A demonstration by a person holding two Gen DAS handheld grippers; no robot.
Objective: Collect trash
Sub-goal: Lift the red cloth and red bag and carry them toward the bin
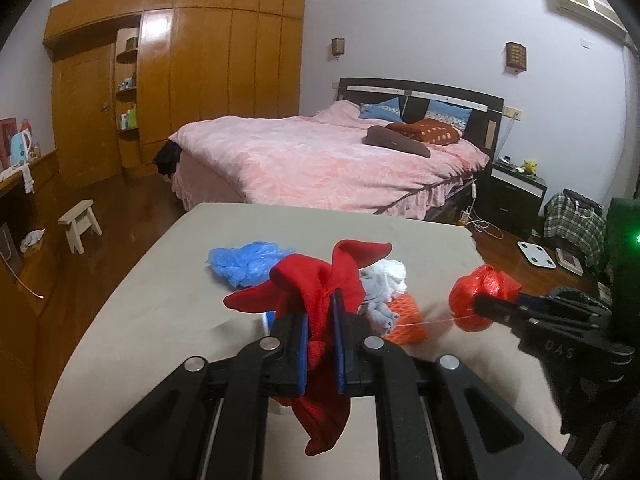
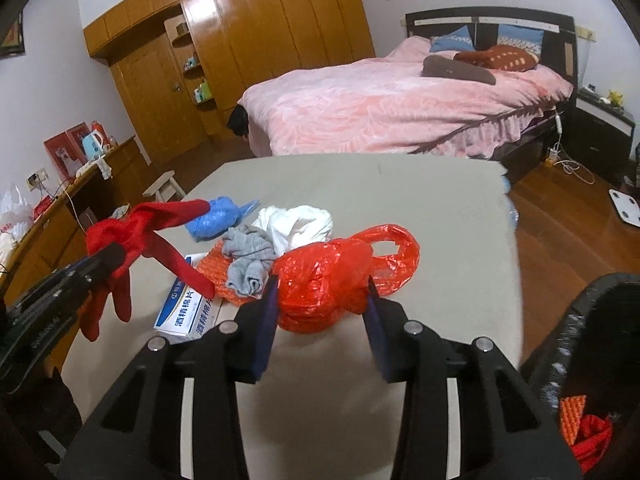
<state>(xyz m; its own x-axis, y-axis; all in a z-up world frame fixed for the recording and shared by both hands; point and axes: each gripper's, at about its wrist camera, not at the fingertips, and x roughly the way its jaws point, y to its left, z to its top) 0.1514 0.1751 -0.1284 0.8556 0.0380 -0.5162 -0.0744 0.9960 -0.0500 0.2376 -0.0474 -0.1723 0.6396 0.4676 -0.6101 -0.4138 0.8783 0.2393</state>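
My left gripper [image 1: 322, 300] is shut on a red glove [image 1: 320, 280] and holds it above the beige table [image 1: 160, 300]; the glove also shows in the right wrist view [image 2: 132, 236]. My right gripper [image 2: 322, 288] is shut on a crumpled red plastic bag [image 2: 332, 276], lifted over the table; the bag also shows in the left wrist view [image 1: 480, 292]. On the table lie a blue plastic bag [image 2: 216, 216], a white cloth [image 2: 296, 224], a grey rag [image 2: 248, 260], orange bubble wrap [image 2: 212, 264] and a box of alcohol pads [image 2: 188, 312].
A black trash bin [image 2: 580, 360] with red and orange scraps inside stands at the table's right edge. A pink bed [image 1: 320, 160], wooden wardrobe [image 1: 200, 80], small stool [image 1: 80, 224] and side counter [image 2: 80, 192] surround the table.
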